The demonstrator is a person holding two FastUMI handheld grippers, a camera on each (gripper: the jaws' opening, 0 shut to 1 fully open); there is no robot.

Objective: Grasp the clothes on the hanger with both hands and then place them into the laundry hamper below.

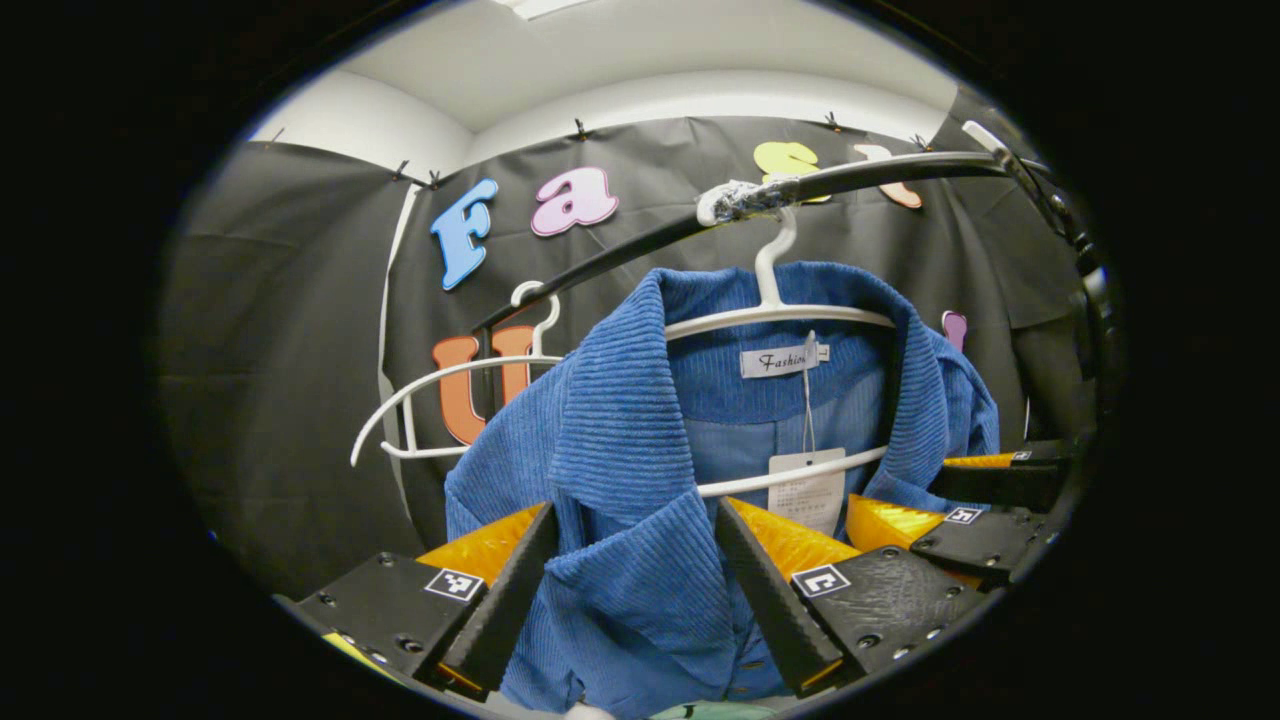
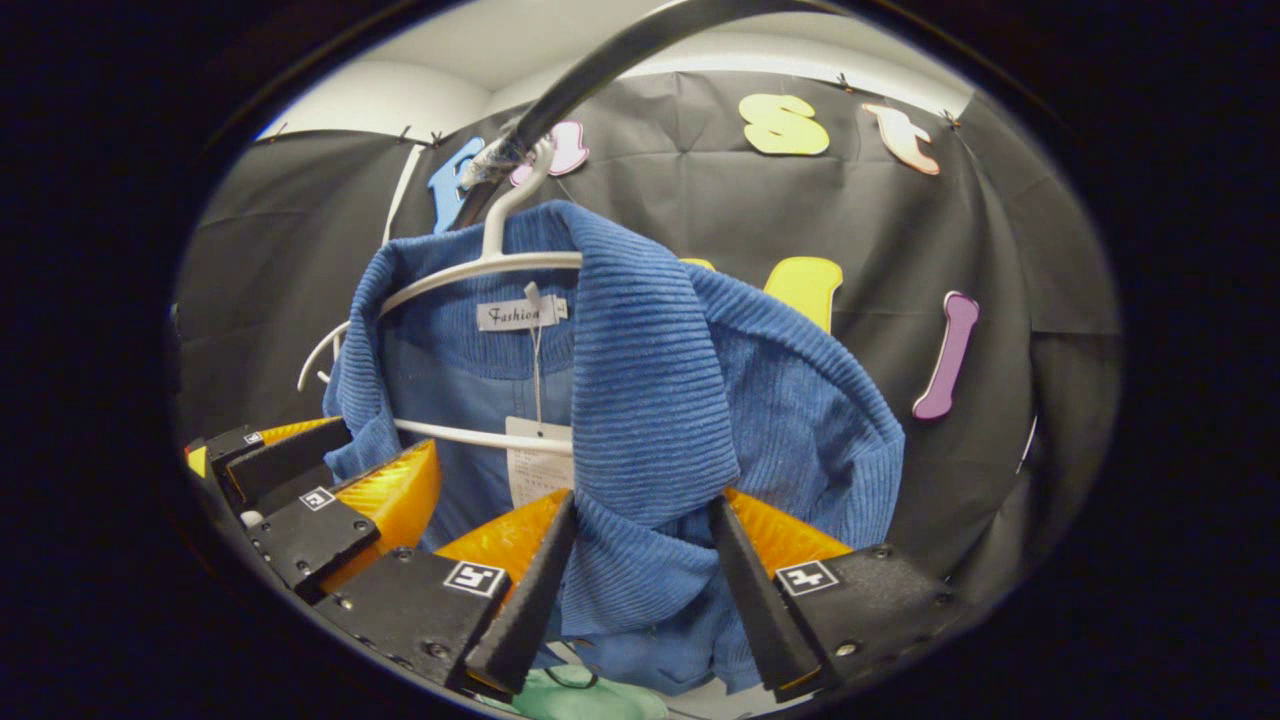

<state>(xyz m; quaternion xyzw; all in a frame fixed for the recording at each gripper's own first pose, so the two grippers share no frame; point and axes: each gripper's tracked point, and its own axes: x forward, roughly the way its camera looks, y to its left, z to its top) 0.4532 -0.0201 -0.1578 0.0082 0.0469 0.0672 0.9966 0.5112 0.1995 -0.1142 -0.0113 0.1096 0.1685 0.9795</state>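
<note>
A blue ribbed shirt (image 1: pixel 620 420) hangs on a white hanger (image 1: pixel 775 315) from a black rail (image 1: pixel 880 172). A paper tag dangles inside its collar. My left gripper (image 1: pixel 635 600) is shut on the shirt's front flap, and the cloth fills the gap between both fingers. In the right gripper view the same shirt (image 2: pixel 650 400) hangs from its hanger (image 2: pixel 470 270). There my right gripper (image 2: pixel 640 600) is shut on the bunched collar flap. The right gripper (image 1: pixel 975 510) shows at the shirt's far side, and the left gripper (image 2: pixel 300 495) shows at the lower left.
A second, bare white hanger (image 1: pixel 440 400) hangs on the rail to the left of the shirt. The black cloth wall stands close behind. Something pale green (image 2: pixel 580 695) lies below the shirt at the bottom edge.
</note>
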